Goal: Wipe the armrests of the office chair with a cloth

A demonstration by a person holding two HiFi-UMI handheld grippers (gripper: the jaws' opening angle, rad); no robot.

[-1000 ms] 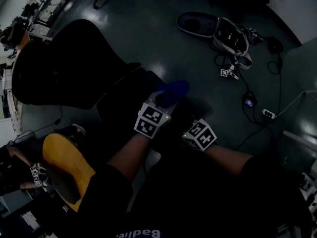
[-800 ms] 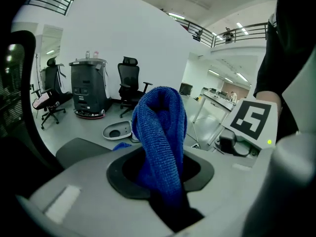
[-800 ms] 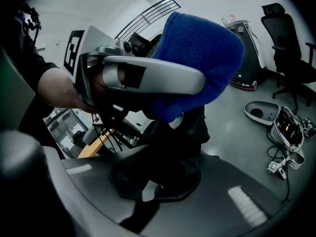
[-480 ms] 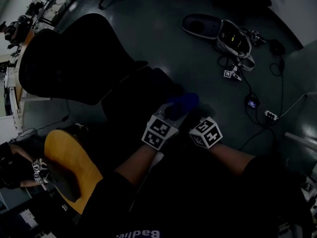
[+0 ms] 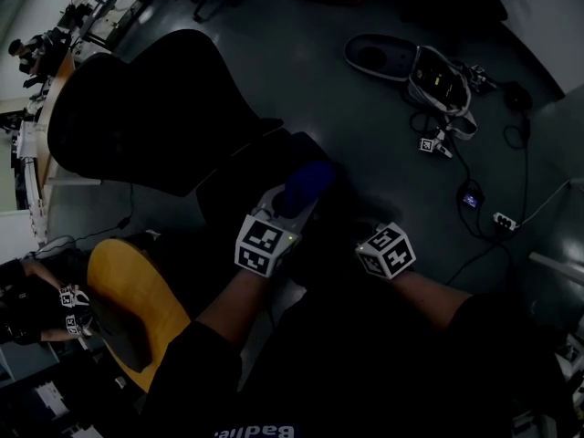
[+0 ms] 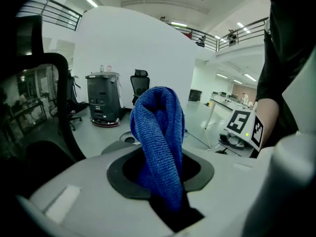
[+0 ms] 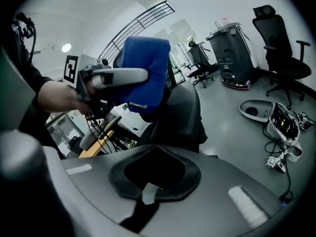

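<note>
A blue cloth (image 5: pixel 310 179) is pinched in my left gripper (image 5: pixel 294 206), which hovers over the dark seat and armrest area of the black office chair (image 5: pixel 137 108); it is too dark to tell whether the cloth touches anything. In the left gripper view the cloth (image 6: pixel 158 132) stands up from between the closed jaws (image 6: pixel 167 191). My right gripper (image 5: pixel 367 235) sits just right of the left one, its jaws lost in shadow. Seen from its own camera, the right gripper (image 7: pixel 147 194) looks shut and empty, facing the cloth (image 7: pixel 144 70) and the chair back (image 7: pixel 180 112).
A yellow-topped stool (image 5: pixel 128 308) stands at lower left. On the grey floor to the right lie an open bag (image 5: pixel 438 76), a round black base (image 5: pixel 376 55), cables and a power strip (image 5: pixel 504 219). Another office chair (image 7: pixel 279 48) and a grey cabinet (image 7: pixel 232 43) stand farther off.
The left gripper with the cloth swung right and then back to the left over the chair. The right gripper has stayed close beside it, hardly shifting.
</note>
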